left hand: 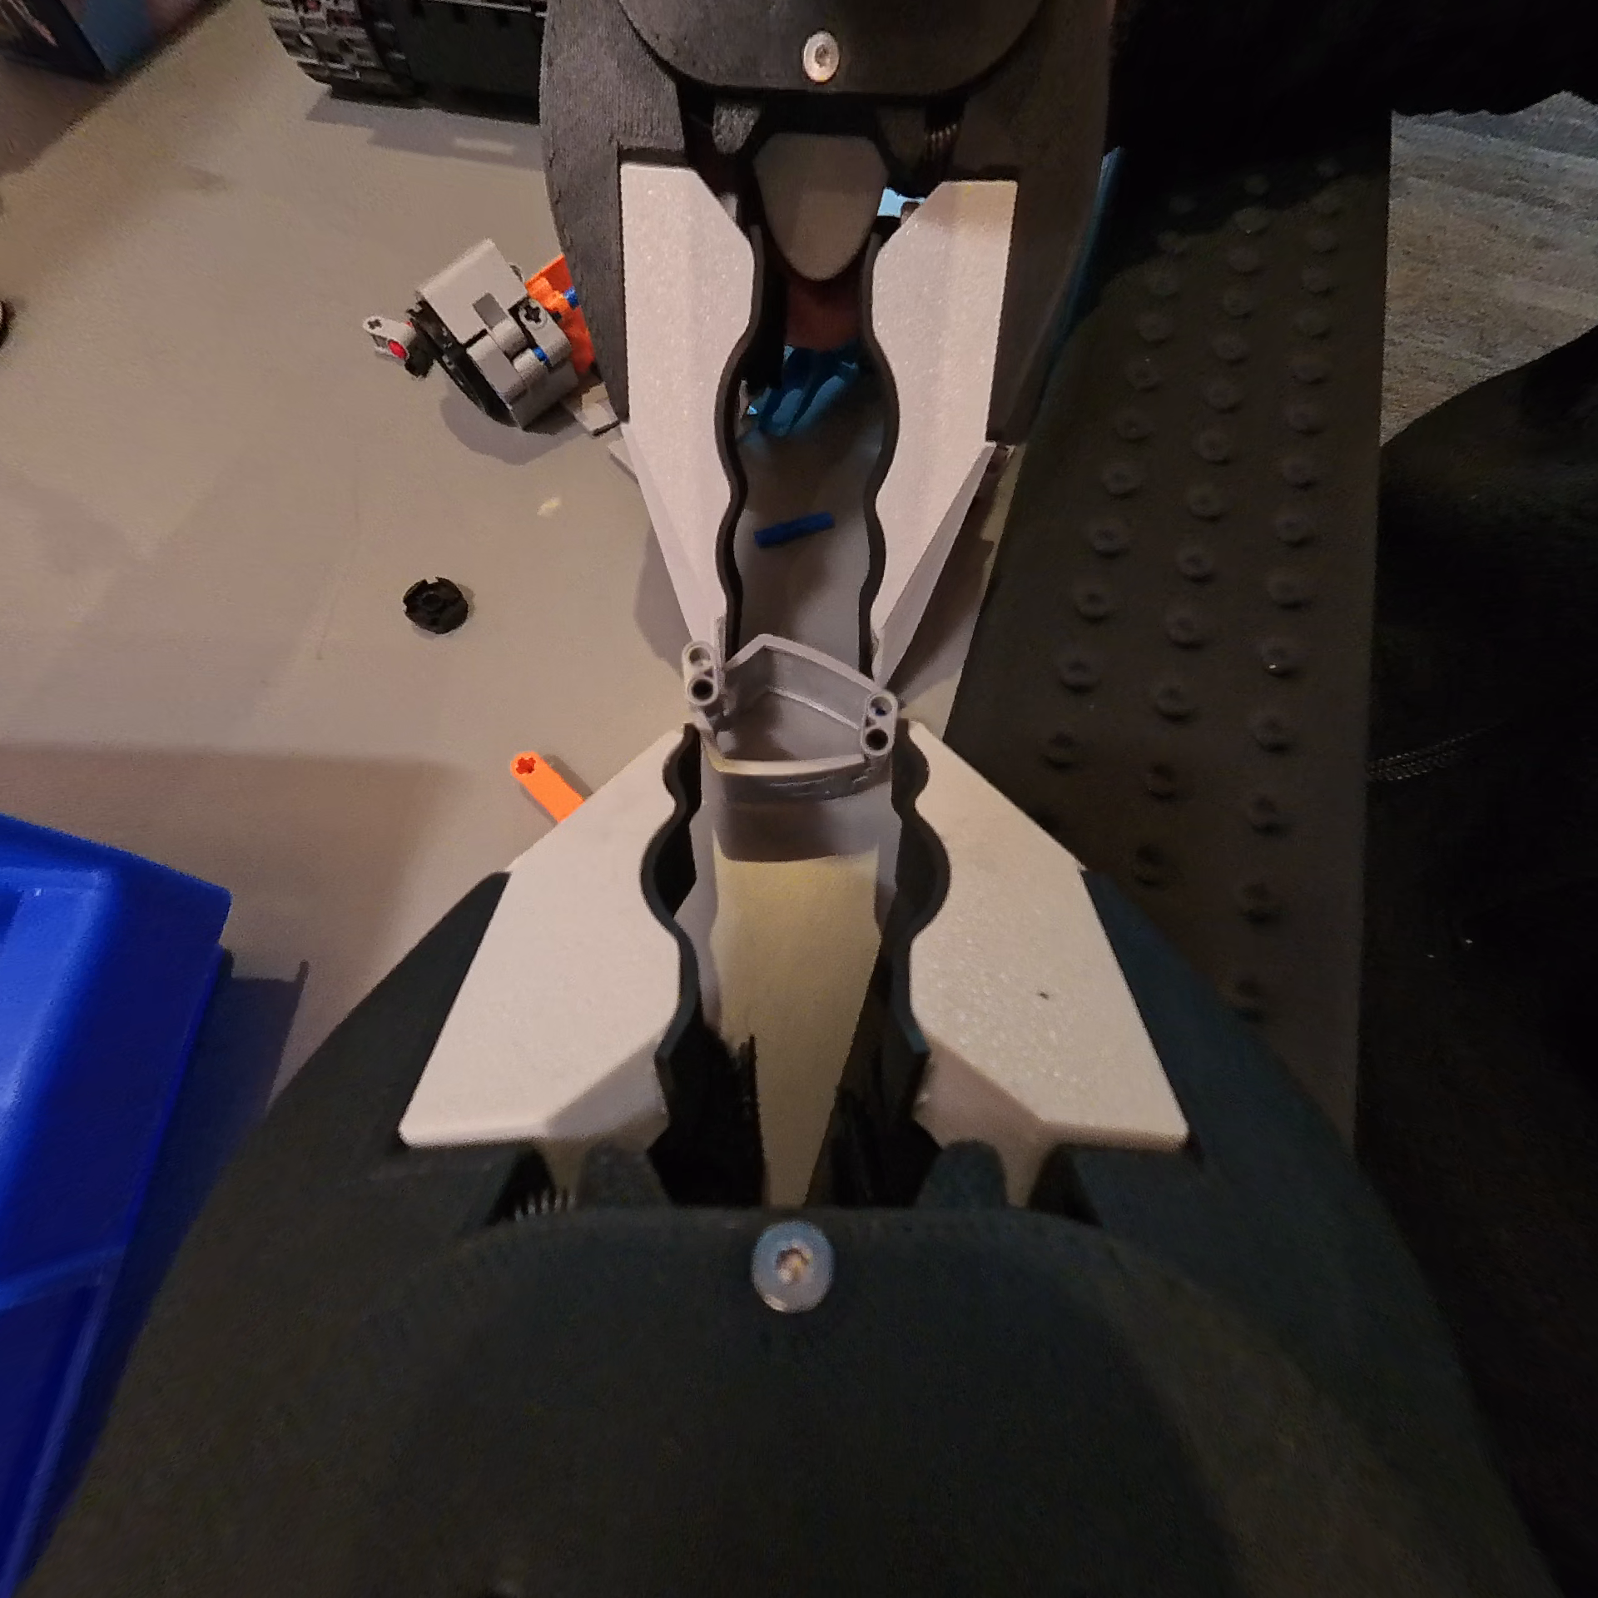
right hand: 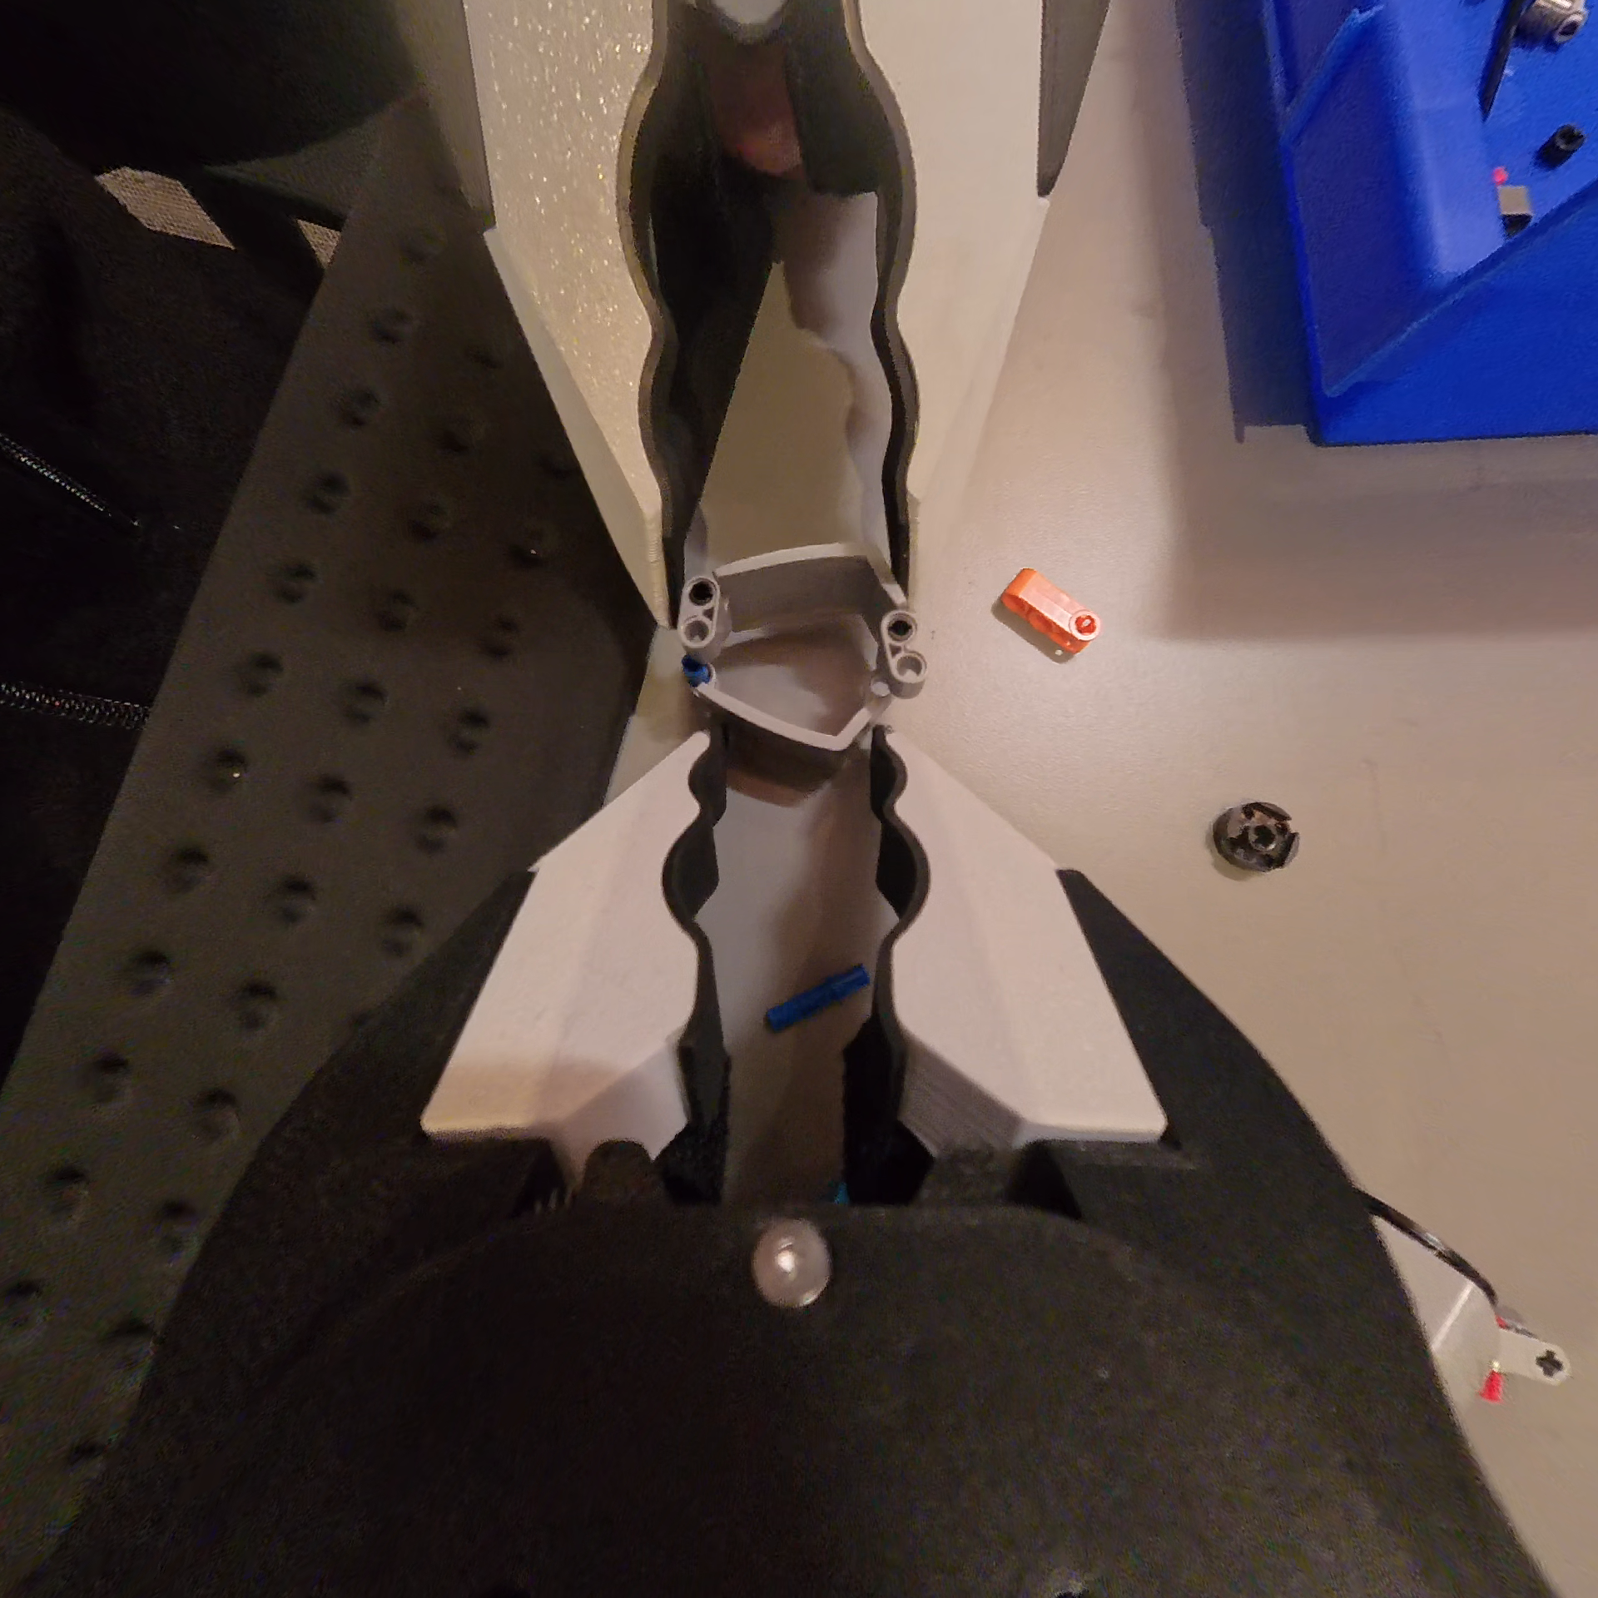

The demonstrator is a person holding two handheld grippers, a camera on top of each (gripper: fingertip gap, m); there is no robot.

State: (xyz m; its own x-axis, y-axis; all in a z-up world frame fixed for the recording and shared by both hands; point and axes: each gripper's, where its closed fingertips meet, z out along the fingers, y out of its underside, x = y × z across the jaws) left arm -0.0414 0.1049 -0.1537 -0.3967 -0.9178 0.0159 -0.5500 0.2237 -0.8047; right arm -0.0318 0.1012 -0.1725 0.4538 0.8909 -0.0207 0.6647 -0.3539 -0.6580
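Two grippers meet tip to tip on one grey curved panel point(left hand: 791, 735): left gripper point(left hand: 794, 761) and right gripper point(right hand: 795, 744) each pinch it, jaws narrowly parted. One blue pin point(right hand: 817, 997), one orange piece point(right hand: 1051, 621), one black disc point(right hand: 1254, 837) lie on the table point(right hand: 1297, 692).

Setting read as a hobby or lab workbench for toy-brick building: a plain pale grey surface point(left hand: 216, 536) lay strewn with loose plastic construction pieces. Noted an orange beam point(right hand: 1051, 620), a blue pin point(right hand: 817, 997), a black round hub point(right hand: 1254, 837) and a part-built grey assembly point(left hand: 488, 341). A blue parts bin point(right hand: 1401, 259) holding small pieces stood at the edge, beside a black studded mat point(left hand: 1211, 605).
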